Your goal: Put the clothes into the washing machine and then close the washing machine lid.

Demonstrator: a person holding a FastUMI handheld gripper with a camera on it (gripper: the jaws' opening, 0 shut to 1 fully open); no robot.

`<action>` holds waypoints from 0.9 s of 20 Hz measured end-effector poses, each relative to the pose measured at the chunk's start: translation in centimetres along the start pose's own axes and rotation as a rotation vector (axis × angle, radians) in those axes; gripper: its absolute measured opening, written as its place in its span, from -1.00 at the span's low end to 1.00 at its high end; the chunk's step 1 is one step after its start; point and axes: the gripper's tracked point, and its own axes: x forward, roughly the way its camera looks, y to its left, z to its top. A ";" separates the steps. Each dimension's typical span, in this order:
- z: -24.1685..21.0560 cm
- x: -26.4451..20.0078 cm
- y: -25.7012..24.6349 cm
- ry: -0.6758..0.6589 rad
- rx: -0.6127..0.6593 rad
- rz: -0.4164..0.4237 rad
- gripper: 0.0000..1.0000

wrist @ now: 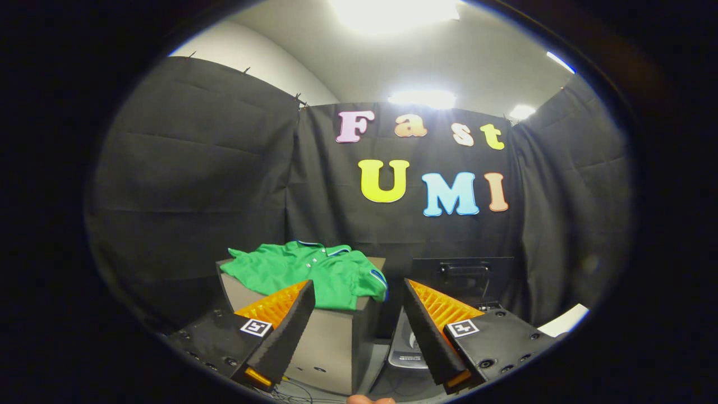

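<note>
- Green polo shirt (314,270): lies crumpled on top of a grey box (336,342), ahead of the left finger. One edge of the shirt hangs over the box's front, and a sleeve with striped trim reaches the box's right corner.
- Claw (359,292): fingers spread wide apart, nothing between them, touching nothing. The left fingertip (300,306) overlaps the lower edge of the shirt in the view; whether it touches the cloth cannot be told.
- Washing machine (409,348): a light grey rounded part shows low down between the fingers, just right of the box. Whether the lid is up or down cannot be told.
- Dark case with a handle (465,278): stands beyond the right finger, against the booth's black wall.
</note>
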 end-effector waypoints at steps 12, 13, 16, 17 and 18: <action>-1.7 14.0 2.3 0.194 0.016 -0.035 0.95; -1.4 15.0 3.4 0.204 0.004 -0.030 0.95; -0.9 17.5 6.0 0.244 -0.036 -0.023 0.95; -1.1 18.3 7.0 0.267 -0.042 -0.017 0.96; -1.2 18.9 7.8 0.288 -0.037 -0.012 0.97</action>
